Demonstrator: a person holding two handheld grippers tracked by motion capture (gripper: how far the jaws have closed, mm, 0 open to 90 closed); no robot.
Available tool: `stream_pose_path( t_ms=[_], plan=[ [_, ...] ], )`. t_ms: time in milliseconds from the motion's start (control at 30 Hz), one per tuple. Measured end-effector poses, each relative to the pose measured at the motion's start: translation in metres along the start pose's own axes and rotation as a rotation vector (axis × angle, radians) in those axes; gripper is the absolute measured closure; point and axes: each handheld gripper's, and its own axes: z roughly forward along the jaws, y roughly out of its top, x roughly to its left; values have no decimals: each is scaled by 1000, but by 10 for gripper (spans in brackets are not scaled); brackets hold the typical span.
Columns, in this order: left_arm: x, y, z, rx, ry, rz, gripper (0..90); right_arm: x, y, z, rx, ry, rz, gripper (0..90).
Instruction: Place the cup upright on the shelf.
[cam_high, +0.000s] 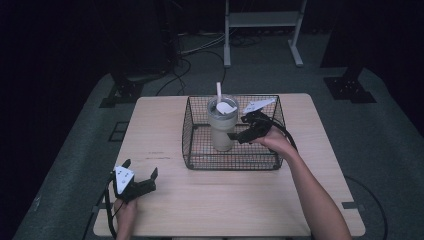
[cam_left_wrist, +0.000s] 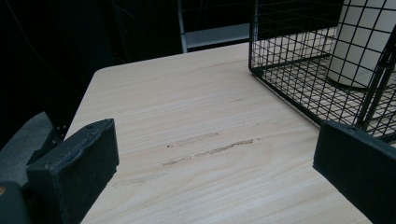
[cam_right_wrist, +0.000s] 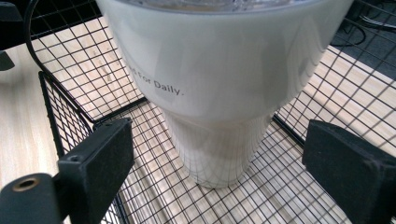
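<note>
Jaws spread around tumbler (cam_right_wrist: 219, 93) inside wire basket (cam_high: 187, 131), walls close.

A tall cream tumbler (cam_high: 222, 125) with a clear lid and white straw stands upright inside a black wire basket (cam_high: 190, 135), which sits toward the desk's (cam_high: 200, 200) far edge, about midway across.
</note>
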Motion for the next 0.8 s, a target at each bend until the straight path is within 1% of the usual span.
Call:
stream_pose_path(
  t_ms=[200,233,333,433,633,800],
  plan=[
    [0,0,0,-4,1,-2,0,2,2,-8,-3,-7,1,85],
    [0,0,0,-4,1,-1,0,3,2,-12,1,-12,5,85],
    [0,0,0,-1,2,-1,0,3,3,-15,-4,-23,9,86],
    [0,0,0,-1,2,1,0,5,3,-20,-2,-34,3,86],
    [0,0,0,-2,1,2,0,9,1,-32,-7,-33,4,86],
    [0,0,0,-1,1,1,0,11,1,-37,-6,-28,2,86]
  ],
)
